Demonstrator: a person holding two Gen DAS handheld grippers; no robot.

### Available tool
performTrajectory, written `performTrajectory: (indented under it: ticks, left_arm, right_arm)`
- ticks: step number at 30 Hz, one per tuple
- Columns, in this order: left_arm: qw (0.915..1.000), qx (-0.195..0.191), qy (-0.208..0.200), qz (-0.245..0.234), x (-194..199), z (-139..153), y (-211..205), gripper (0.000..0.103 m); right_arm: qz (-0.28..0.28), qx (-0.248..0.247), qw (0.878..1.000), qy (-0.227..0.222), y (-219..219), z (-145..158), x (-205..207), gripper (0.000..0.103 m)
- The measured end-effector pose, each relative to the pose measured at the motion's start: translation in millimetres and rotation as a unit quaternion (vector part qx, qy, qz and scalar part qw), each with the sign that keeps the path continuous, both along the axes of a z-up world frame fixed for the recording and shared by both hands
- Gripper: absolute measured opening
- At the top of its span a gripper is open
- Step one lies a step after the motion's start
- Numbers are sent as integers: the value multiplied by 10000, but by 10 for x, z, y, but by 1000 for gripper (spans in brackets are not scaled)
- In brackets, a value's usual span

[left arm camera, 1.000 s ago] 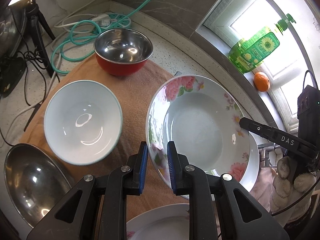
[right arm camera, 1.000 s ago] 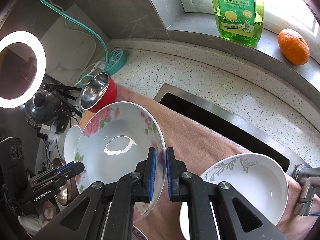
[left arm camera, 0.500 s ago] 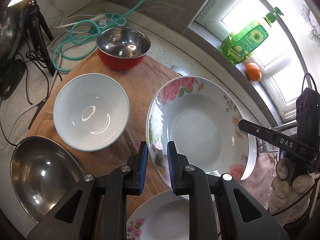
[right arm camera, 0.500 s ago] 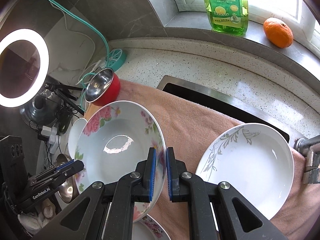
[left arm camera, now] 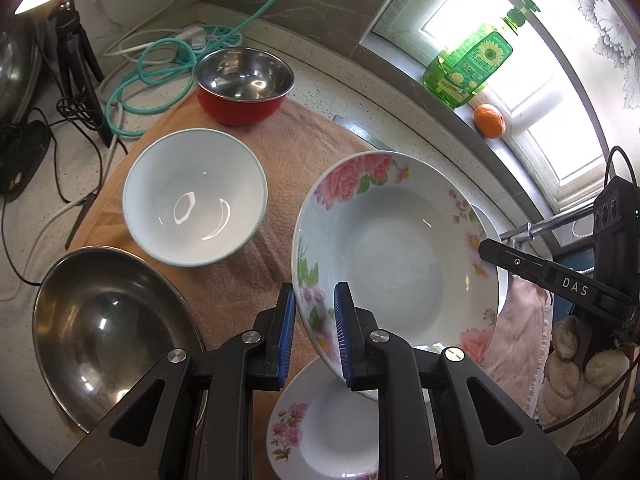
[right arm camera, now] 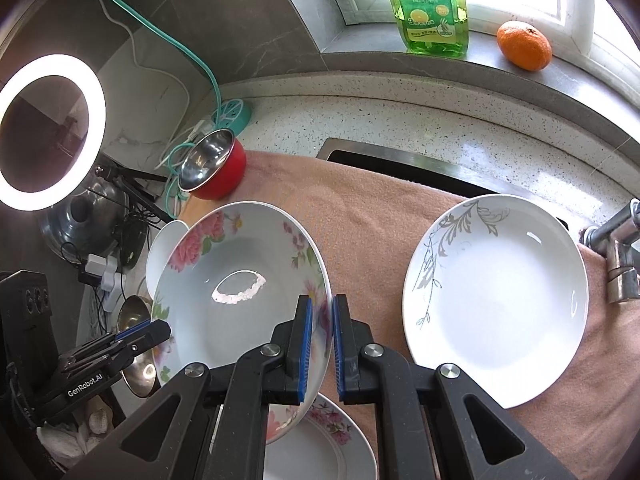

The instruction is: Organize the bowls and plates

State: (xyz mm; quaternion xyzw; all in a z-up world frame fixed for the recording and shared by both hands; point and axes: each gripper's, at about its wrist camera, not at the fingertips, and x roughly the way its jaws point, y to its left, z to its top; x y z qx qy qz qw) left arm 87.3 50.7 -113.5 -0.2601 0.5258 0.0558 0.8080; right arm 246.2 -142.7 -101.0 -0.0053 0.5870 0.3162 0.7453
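A deep plate with pink flowers (left arm camera: 396,264) hangs tilted above the towel, held by both grippers. My left gripper (left arm camera: 315,308) is shut on its left rim, and in the right wrist view it shows at the plate's left edge (right arm camera: 140,334). My right gripper (right arm camera: 320,320) is shut on the right rim of the same plate (right arm camera: 240,280). Under it lies a smaller floral plate (left arm camera: 324,424). A white plate with a grey vine (right arm camera: 496,304) rests to the right. A white bowl (left arm camera: 194,198), a red bowl (left arm camera: 244,84) and a big steel bowl (left arm camera: 104,328) stand on the left.
A pink towel (right arm camera: 360,220) covers the counter and part of the sink (right arm camera: 400,164). A faucet (right arm camera: 616,252) sticks in at the right. A soap bottle (right arm camera: 432,4) and an orange (right arm camera: 524,44) sit on the sill. Cables (left arm camera: 152,76) and a ring light (right arm camera: 52,132) crowd the left.
Both grippers carried the floral plate left and toward the near edge, away from the grey-vine plate. The smaller floral plate has come into view beneath it. Both grips are unchanged.
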Motion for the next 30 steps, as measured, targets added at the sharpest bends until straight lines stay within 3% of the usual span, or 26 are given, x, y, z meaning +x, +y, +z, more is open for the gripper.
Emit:
performTrajectory:
  ticks: [30]
  left_arm:
    - [9973, -79, 37, -731, -411, -56, -227, 17]
  right_arm:
    - [-784, 22, 9969, 58, -507, -79, -799, 9]
